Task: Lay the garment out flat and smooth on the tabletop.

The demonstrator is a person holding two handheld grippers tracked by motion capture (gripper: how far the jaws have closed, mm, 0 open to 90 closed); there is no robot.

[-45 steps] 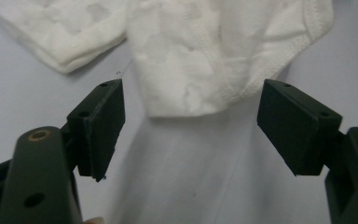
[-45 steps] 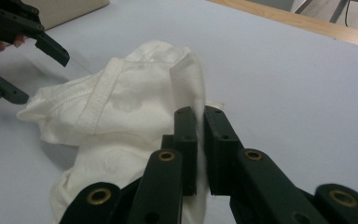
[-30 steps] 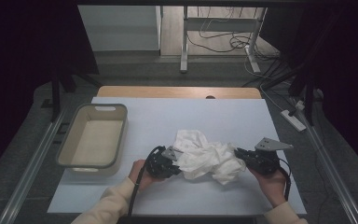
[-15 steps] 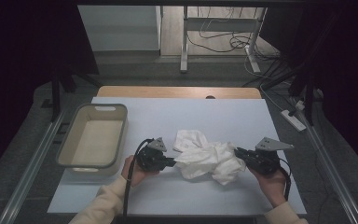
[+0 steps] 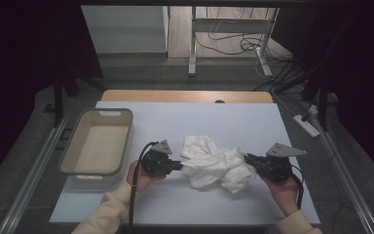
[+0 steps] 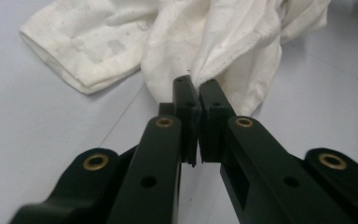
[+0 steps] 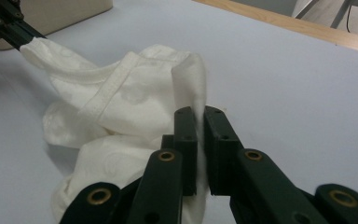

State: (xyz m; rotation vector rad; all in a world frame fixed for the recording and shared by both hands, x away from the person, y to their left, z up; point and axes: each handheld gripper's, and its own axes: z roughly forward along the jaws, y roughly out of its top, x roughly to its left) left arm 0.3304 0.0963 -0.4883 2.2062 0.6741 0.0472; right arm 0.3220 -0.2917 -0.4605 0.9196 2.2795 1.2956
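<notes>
**Two claws, one white cloth**

One crumpled white cloth (image 5: 214,165) lies near the desk's (image 5: 185,122) front edge. The left claw (image 5: 179,165) pinches its left end, the right claw (image 5: 247,158) its right end. One empty tub (image 5: 80,146) sits by the left edge.

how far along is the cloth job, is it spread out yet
Done: both grips are made. The left gripper is shut on one edge of the white cloth, and the right gripper is shut on another fold. In hand: the cloth is held between them above the table. Left: it is not yet flat, bunched and creased in the middle. The basket sits empty.
</notes>
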